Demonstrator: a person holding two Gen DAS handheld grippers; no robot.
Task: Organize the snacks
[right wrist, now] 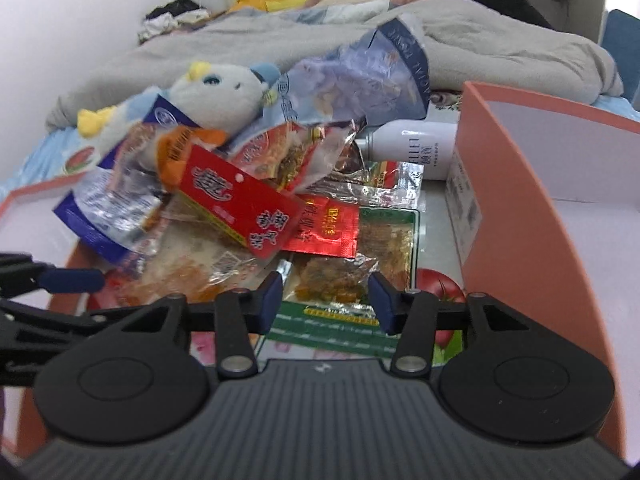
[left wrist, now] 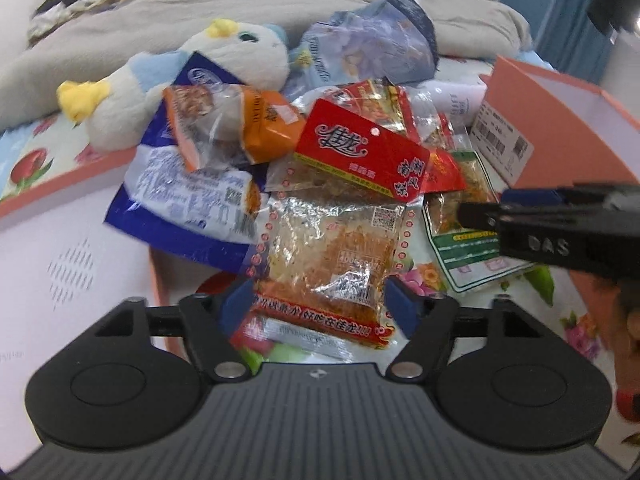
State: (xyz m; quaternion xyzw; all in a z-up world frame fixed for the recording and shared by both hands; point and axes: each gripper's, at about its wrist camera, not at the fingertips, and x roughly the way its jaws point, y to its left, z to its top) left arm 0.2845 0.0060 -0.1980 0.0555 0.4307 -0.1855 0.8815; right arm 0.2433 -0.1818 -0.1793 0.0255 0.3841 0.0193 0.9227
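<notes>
A heap of snack packets lies on a flowered cloth between two orange boxes. On top is a red-headed packet (left wrist: pixel 360 152), also in the right wrist view (right wrist: pixel 240 210). Its clear body with orange strips (left wrist: pixel 332 256) reaches between the fingers of my left gripper (left wrist: pixel 320 306), which is open around its lower end without pinching it. My right gripper (right wrist: pixel 326 300) is open over a green-edged packet (right wrist: pixel 348 280); that packet shows in the left wrist view (left wrist: pixel 464 240) under the right gripper's finger (left wrist: pixel 520 224). A blue and white bag (left wrist: pixel 188 196) lies at left.
A plush penguin (left wrist: pixel 160 80) and a large pale blue bag (left wrist: pixel 368 44) lie behind the heap. A white bottle (right wrist: pixel 416 148) rests by the orange box at right (right wrist: pixel 520 220). Another orange box lid (left wrist: pixel 60 240) is at left. A grey blanket (right wrist: pixel 480 40) lies behind.
</notes>
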